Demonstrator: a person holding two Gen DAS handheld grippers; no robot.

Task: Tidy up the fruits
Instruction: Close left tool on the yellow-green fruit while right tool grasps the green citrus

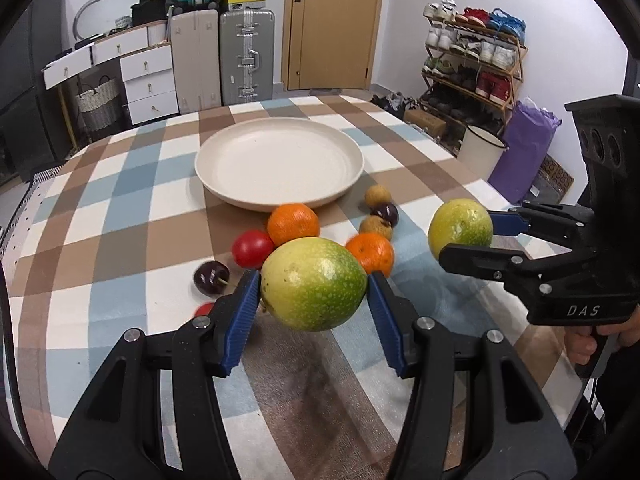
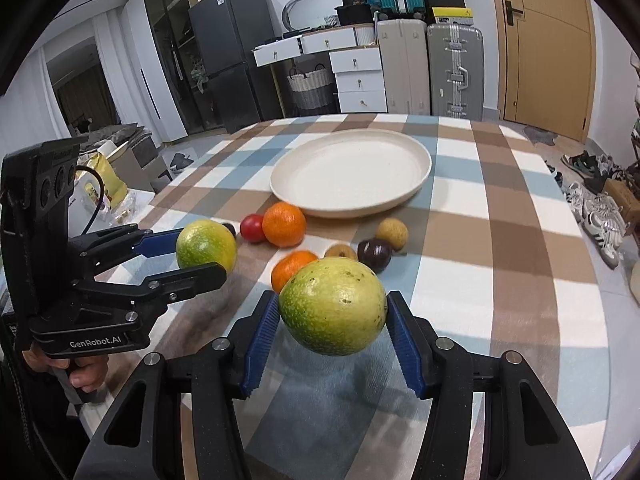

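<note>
My left gripper [image 1: 314, 286] is shut on a large green-yellow fruit [image 1: 314, 284] and holds it above the checked tablecloth. My right gripper [image 2: 333, 308] is shut on a second green-yellow fruit [image 2: 333, 306], also lifted; it shows at the right of the left wrist view [image 1: 460, 228]. The left gripper's fruit [image 2: 206, 245] shows at the left of the right wrist view. A cream plate [image 1: 279, 162] lies empty beyond both. Between plate and grippers lie two oranges [image 1: 293, 224] [image 1: 370, 254], a red tomato [image 1: 252, 248], dark plums [image 1: 211, 278] [image 1: 385, 214] and small tan fruits [image 1: 377, 195].
The round table [image 1: 120, 208] has a blue, brown and white checked cloth. Behind it stand suitcases [image 1: 246, 60], white drawers [image 1: 148, 80], a wooden door and a shoe rack [image 1: 474, 56]. A white bucket [image 1: 480, 148] stands past the table's right edge.
</note>
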